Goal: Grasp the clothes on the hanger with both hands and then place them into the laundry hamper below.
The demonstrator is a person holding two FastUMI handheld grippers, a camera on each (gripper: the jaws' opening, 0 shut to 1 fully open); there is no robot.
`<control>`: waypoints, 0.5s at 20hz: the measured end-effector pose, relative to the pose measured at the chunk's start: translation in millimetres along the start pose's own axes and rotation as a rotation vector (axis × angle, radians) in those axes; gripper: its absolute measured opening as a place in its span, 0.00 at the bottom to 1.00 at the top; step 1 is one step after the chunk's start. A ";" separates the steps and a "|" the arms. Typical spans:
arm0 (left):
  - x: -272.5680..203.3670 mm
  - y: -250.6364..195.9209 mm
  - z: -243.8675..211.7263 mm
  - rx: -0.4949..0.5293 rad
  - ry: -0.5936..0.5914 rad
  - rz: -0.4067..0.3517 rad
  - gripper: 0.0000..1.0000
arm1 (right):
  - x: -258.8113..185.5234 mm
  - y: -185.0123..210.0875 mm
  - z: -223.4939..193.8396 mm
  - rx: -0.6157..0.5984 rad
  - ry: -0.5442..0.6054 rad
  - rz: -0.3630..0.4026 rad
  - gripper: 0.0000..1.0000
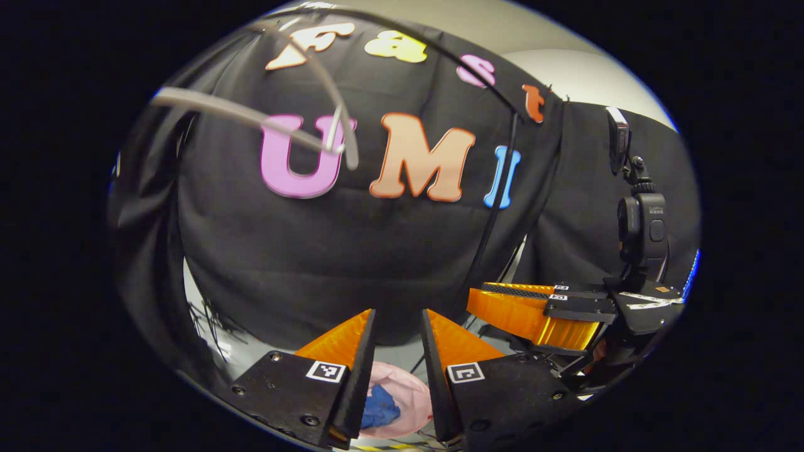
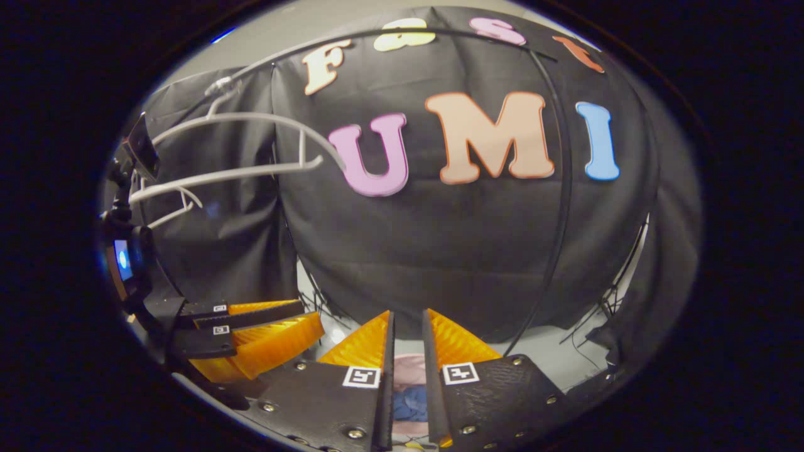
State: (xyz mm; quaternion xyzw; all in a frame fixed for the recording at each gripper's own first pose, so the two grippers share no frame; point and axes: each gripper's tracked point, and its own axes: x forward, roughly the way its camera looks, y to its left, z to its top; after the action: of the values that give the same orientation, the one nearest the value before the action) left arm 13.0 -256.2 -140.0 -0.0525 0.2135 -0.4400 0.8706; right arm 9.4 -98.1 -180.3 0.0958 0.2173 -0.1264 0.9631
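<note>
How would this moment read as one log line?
blue clothes in pink hamper | hanger bare | left gripper, right gripper open, empty

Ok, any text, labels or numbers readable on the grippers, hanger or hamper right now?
No readable words or numbers.
Left gripper: square coded markers, patterns only, no words.
Right gripper: same kind of markers, no words.
Hanger, hamper, blue clothes: no print visible.

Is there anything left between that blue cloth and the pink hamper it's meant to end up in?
Nothing visible. The blue cloth already lies inside the pink hamper, seen down between the left gripper's fingers and the right gripper's. The white hanger hangs bare above. Both grippers are empty, jaws apart.
</note>
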 end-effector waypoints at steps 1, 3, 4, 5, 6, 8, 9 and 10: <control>-4.9 -6.3 17.3 0.013 -0.039 -0.008 0.45 | -7.3 2.5 17.6 0.001 -0.041 0.005 0.22; -17.0 -15.1 49.2 0.030 -0.118 -0.022 0.44 | -21.2 7.9 51.2 -0.003 -0.115 0.014 0.22; -22.2 -18.7 67.4 0.037 -0.166 -0.026 0.44 | -28.3 10.9 65.8 -0.004 -0.151 0.018 0.22; -30.3 -22.1 85.1 0.047 -0.207 -0.028 0.44 | -36.3 13.7 79.8 -0.003 -0.184 0.024 0.22; -39.8 -26.2 99.8 0.059 -0.238 -0.029 0.44 | -45.7 16.7 92.9 -0.003 -0.213 0.027 0.22; -60.3 -29.8 118.0 0.080 -0.291 -0.028 0.37 | -62.2 20.8 118.0 -0.005 -0.269 0.030 0.11; -74.7 -29.5 124.0 0.084 -0.315 -0.025 0.37 | -69.5 21.3 128.4 -0.013 -0.295 0.026 0.11; -85.0 -26.9 132.0 0.084 -0.337 -0.017 0.50 | -76.4 21.1 138.7 -0.025 -0.319 0.021 0.11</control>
State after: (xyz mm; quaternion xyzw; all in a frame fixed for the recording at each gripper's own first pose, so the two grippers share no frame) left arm 3.8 -218.2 14.4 -0.0909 0.0455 -0.4410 0.8917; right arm 3.3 -95.9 -20.7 0.0649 0.0623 -0.1270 0.9878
